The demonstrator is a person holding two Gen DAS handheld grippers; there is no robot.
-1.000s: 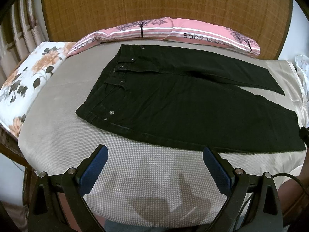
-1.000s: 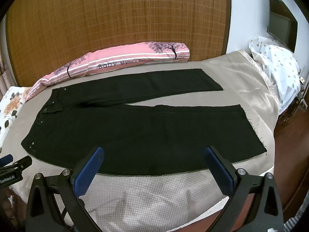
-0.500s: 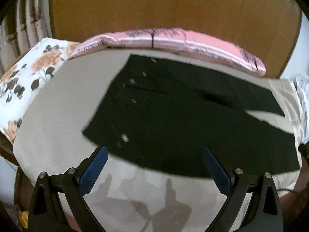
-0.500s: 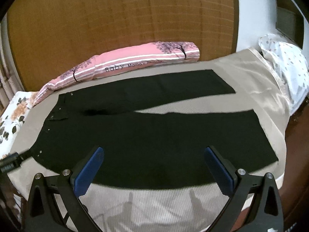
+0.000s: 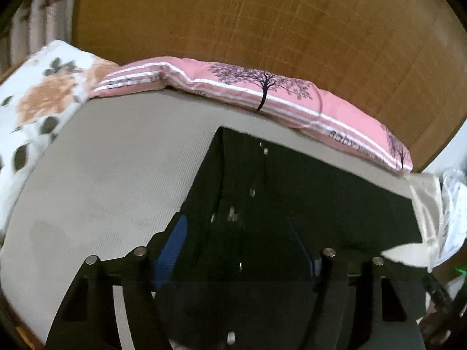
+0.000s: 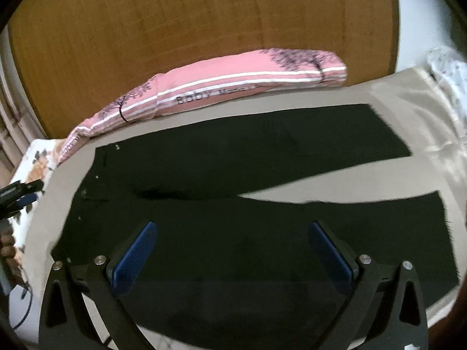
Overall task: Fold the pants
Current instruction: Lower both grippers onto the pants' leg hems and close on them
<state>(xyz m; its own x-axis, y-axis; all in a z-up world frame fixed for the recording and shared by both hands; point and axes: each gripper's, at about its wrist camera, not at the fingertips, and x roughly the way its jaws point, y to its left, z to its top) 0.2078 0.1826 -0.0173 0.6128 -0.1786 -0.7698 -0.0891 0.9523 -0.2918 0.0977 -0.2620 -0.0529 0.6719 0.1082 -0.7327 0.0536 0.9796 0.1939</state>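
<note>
Black pants (image 6: 262, 157) lie flat on the grey bed sheet (image 5: 111, 180), waistband to the left, the two legs spread apart to the right. My left gripper (image 5: 238, 233) hovers over the waistband end of the pants (image 5: 321, 192). Its jaws are closing with the dark cloth below and between the blue pads (image 5: 172, 245), and no pinch on the cloth shows. My right gripper (image 6: 232, 239) is open above the near leg, with its pads (image 6: 134, 253) wide apart. At the left edge of the right wrist view the left gripper (image 6: 20, 192) shows again.
A long pink pillow (image 5: 262, 93) with a tree print lies along the back of the bed, under a woven brown headboard (image 5: 262, 23). A floral pillow (image 5: 38, 102) lies at the left. White spotted bedding (image 6: 449, 67) is piled at the right edge.
Both grippers moved forward over the pants, and the left one swung toward the waistband. The left jaws have narrowed. The right jaws stay wide.
</note>
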